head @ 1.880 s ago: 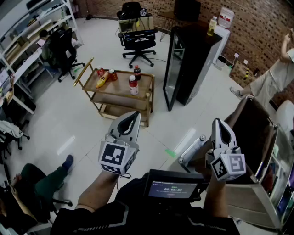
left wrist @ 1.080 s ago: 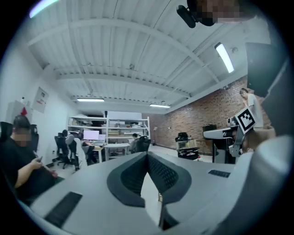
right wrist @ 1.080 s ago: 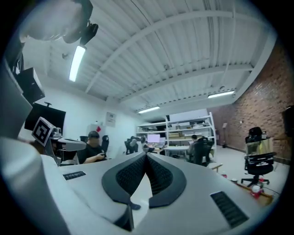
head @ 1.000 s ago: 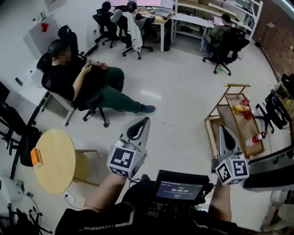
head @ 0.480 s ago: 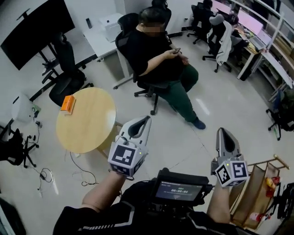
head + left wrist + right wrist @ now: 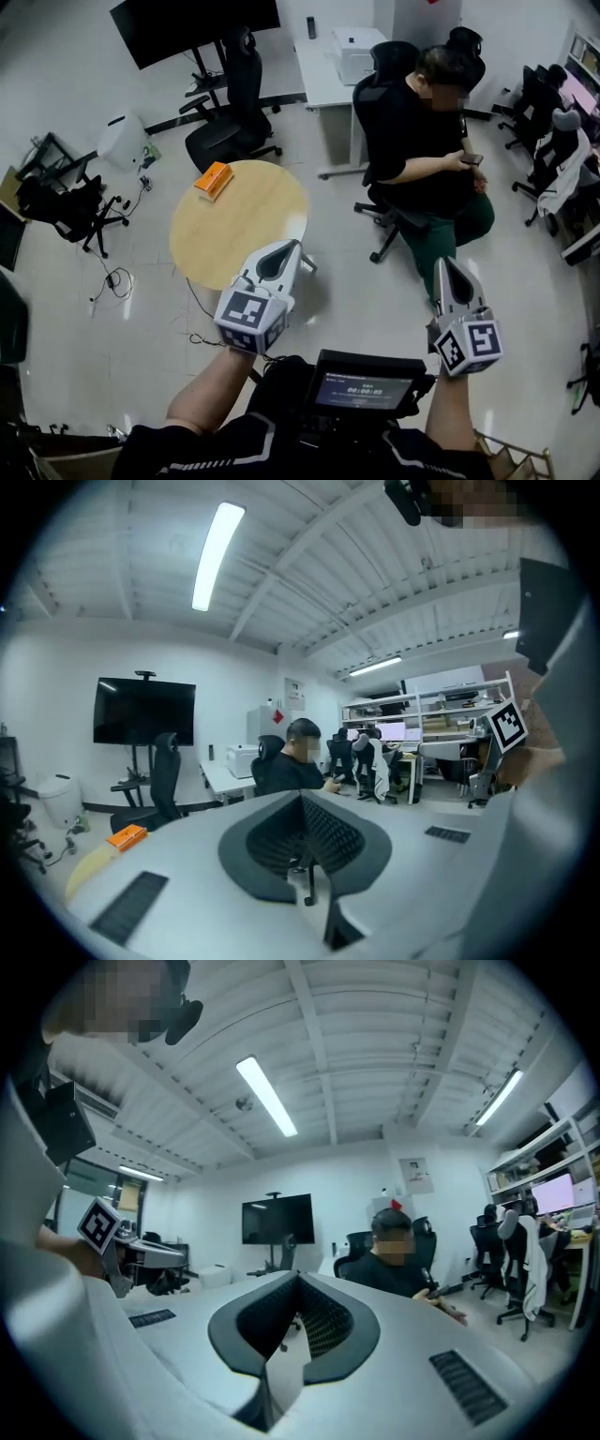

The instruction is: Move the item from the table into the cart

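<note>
An orange box point(image 6: 214, 180) lies on the far left part of a round wooden table point(image 6: 246, 225). The left gripper view catches the same orange box point(image 6: 127, 836) low at the left. My left gripper point(image 6: 291, 246) hangs in the air over the table's near right edge, shut and empty. My right gripper point(image 6: 442, 262) is further right above the floor, also shut with nothing in it. Both pairs of jaws meet tip to tip in the left gripper point(image 6: 302, 797) and right gripper point(image 6: 298, 1277) views. Only a wooden corner of the cart point(image 6: 511, 457) shows at the bottom right.
A person point(image 6: 422, 122) sits on an office chair just right of the table, close to my right gripper. Behind the table stand a black chair point(image 6: 230, 127), a white desk point(image 6: 333, 61) and a large screen point(image 6: 192, 26). Cables point(image 6: 112, 277) lie on the floor at the left.
The view has swung round: the cart slid out at the right and the round table with the orange box came to the middle. Both grippers stayed shut.
</note>
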`<state>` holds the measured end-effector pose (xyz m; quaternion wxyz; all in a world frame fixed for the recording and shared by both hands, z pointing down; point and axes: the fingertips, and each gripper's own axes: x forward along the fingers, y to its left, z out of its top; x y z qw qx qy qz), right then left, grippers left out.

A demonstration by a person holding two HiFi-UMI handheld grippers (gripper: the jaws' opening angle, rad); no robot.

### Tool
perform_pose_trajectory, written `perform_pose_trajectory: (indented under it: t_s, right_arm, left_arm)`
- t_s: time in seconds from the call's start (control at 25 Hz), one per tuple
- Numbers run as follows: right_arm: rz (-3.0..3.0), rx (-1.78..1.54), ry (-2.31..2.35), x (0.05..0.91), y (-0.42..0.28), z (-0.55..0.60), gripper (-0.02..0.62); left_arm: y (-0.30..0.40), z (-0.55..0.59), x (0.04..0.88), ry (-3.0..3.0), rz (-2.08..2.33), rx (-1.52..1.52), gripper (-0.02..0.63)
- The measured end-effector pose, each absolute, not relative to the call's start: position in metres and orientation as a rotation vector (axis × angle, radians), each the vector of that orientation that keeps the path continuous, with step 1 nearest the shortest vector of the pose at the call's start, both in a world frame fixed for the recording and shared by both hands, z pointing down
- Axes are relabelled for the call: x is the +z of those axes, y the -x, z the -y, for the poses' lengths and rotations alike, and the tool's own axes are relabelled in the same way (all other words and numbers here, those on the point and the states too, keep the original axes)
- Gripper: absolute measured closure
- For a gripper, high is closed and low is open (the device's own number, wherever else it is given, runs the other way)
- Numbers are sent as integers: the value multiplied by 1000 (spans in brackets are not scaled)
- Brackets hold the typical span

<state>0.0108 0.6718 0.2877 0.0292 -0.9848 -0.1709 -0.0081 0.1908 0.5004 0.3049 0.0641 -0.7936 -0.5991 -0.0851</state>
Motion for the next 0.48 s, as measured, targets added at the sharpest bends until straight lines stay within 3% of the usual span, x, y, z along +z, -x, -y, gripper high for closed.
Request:
perform_pose_trajectory:
  t_s: [0.48]
  right_arm:
    - [260,-49,3044,305,-288,-670,609]
  left_arm:
    - [-443,-466,307,2331,1626,-143,598]
